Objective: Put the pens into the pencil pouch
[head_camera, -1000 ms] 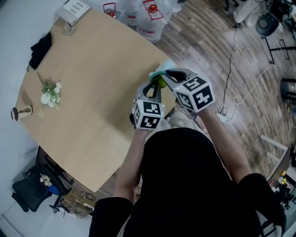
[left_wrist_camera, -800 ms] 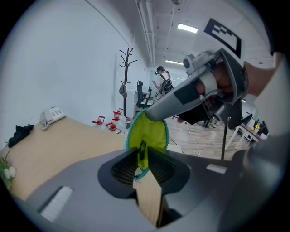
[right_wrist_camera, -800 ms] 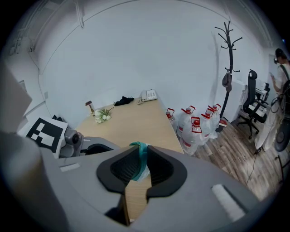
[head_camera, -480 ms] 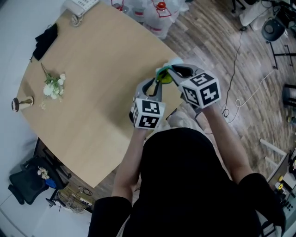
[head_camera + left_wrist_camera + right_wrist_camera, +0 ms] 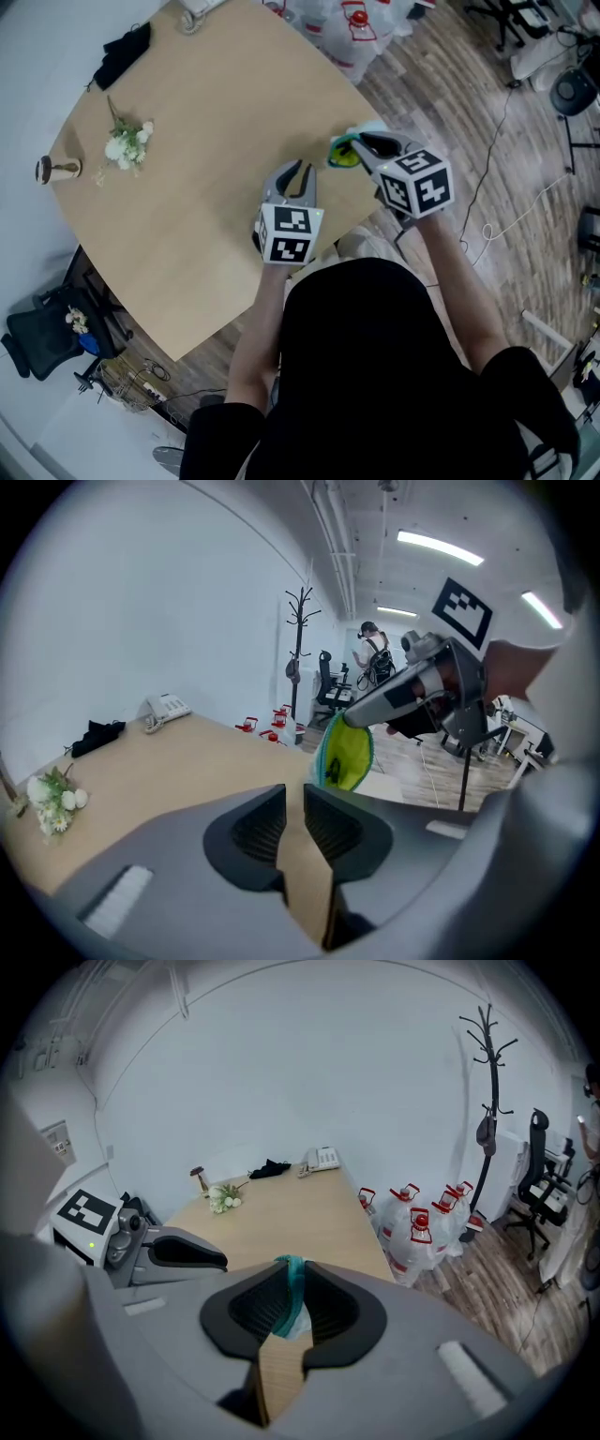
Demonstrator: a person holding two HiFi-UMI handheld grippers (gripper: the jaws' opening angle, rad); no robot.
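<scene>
My right gripper is shut on the teal rim of the pencil pouch and holds it above the table's near right edge; the rim shows pinched between its pads. In the left gripper view the pouch hangs with its mouth open, yellow-green inside, with a small dark shape in it that I cannot make out. My left gripper hovers left of the pouch, apart from it. Its jaws are closing, a narrow gap remains and nothing is between them. No pen lies in view on the table.
On the round wooden table, a flower sprig and a small stand lie at the far left; a black cloth and a telephone sit at the far edge. Water jugs stand on the floor beyond.
My left gripper has drawn back from the pouch's mouth, leftward and toward me, with nothing in it. The right gripper keeps its hold on the pouch in about the same place.
</scene>
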